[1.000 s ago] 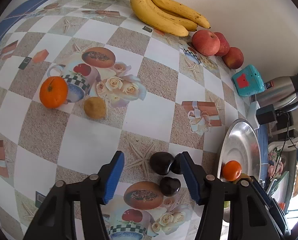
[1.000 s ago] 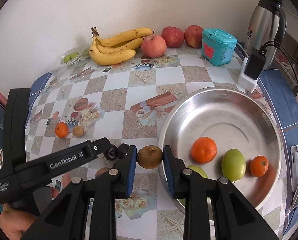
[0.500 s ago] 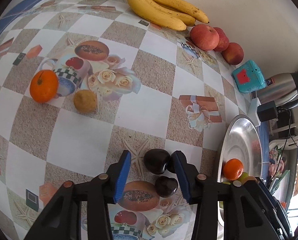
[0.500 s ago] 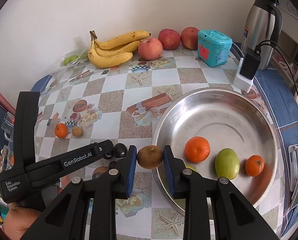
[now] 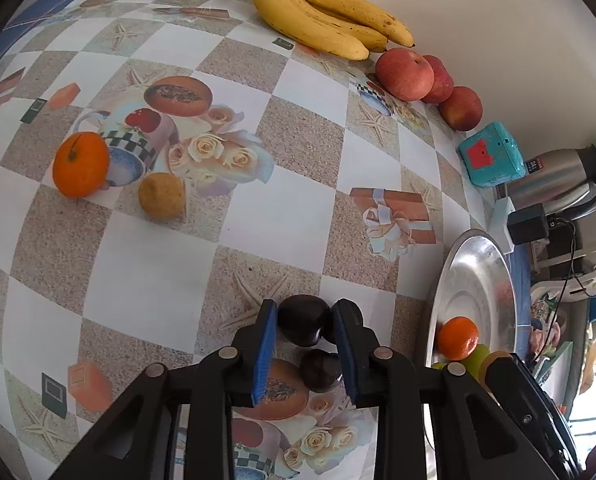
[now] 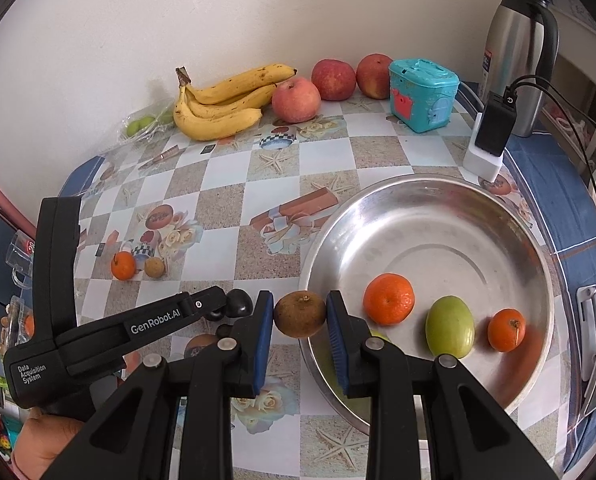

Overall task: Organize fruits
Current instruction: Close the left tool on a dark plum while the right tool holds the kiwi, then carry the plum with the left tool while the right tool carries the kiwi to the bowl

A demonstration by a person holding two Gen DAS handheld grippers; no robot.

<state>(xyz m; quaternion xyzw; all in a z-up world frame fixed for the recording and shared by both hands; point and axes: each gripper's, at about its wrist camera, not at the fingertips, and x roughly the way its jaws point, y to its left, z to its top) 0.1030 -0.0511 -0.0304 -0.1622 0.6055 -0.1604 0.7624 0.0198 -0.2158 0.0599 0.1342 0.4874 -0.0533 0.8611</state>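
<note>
My left gripper (image 5: pixel 304 312) points down at the table, its jaws closing, and the blue pads touch both sides of a dark plum (image 5: pixel 302 320). A second dark plum (image 5: pixel 320 368) lies just behind it, and a third (image 5: pixel 356 316) peeks past the right finger. My right gripper (image 6: pixel 300 308) is shut on a brown round fruit (image 6: pixel 300 314), held at the near left rim of the steel bowl (image 6: pixel 438 208). The bowl holds an orange (image 6: pixel 388 298), a green fruit (image 6: pixel 450 326) and a small orange (image 6: pixel 506 330).
An orange (image 5: pixel 81 164) and a brown fruit (image 5: pixel 162 196) sit on the patterned cloth at the left. Bananas (image 5: pixel 326 20) and apples (image 5: pixel 404 74) line the wall. A teal box (image 6: pixel 422 94), a charger (image 6: pixel 494 128) and a steel flask (image 6: pixel 522 48) stand beyond the bowl.
The left jaws have narrowed from wide apart to touching the dark plum. The right gripper has kept its grip on the brown fruit and stayed almost in place.
</note>
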